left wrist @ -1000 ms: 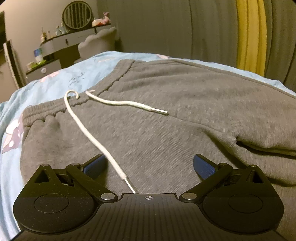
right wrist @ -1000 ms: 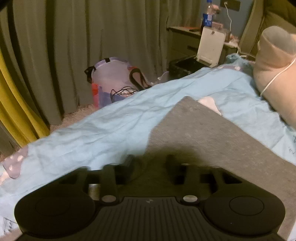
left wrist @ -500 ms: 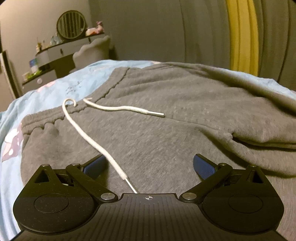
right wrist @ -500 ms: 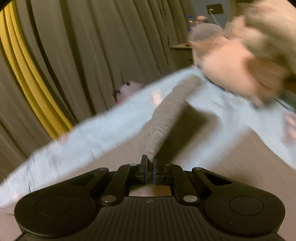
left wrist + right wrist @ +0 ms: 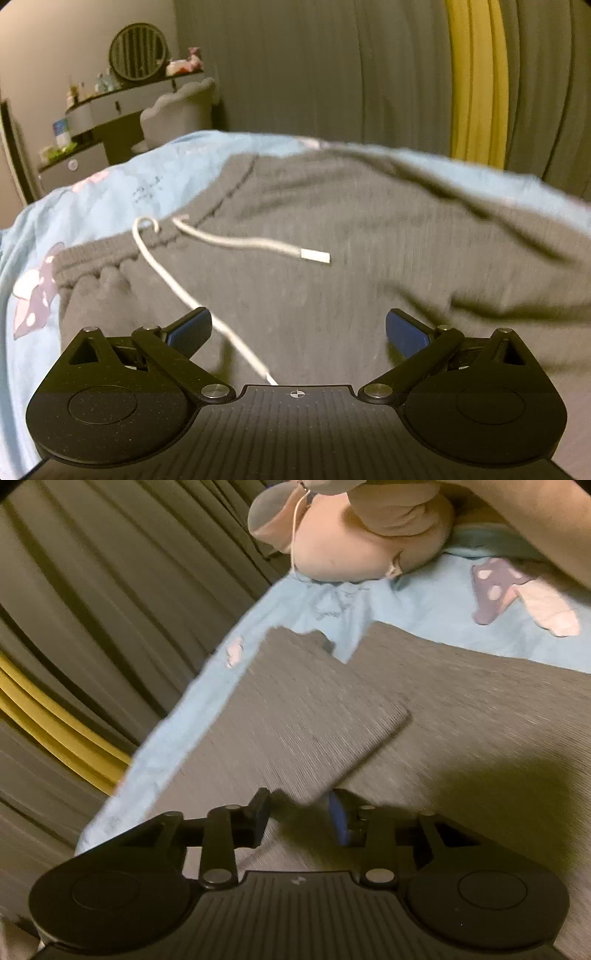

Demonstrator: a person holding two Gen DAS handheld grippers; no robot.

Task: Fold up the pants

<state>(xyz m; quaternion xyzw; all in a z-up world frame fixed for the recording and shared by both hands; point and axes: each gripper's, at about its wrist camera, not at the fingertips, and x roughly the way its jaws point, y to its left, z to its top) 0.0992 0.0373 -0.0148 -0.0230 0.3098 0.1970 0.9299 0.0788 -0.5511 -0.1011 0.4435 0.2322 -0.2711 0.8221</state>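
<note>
With the trouser leg (image 5: pixel 317 716) laid over, my right gripper (image 5: pixel 299 812) has just been opening, hem still between its pads untouched. Left gripper (image 5: pixel 297 332) gapes empty above the waistband (image 5: pixel 110 258) at ten o'clock; next I'd clear the right claw.

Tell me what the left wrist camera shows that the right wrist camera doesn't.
Left wrist only: the waistband with its white drawstring, a vanity, and the left gripper open above the fabric.
Right wrist only: a pant leg end folded over between the just-opening right gripper pads, unpressed.
Both: grey pants, blue bedsheet, curtains.
</note>
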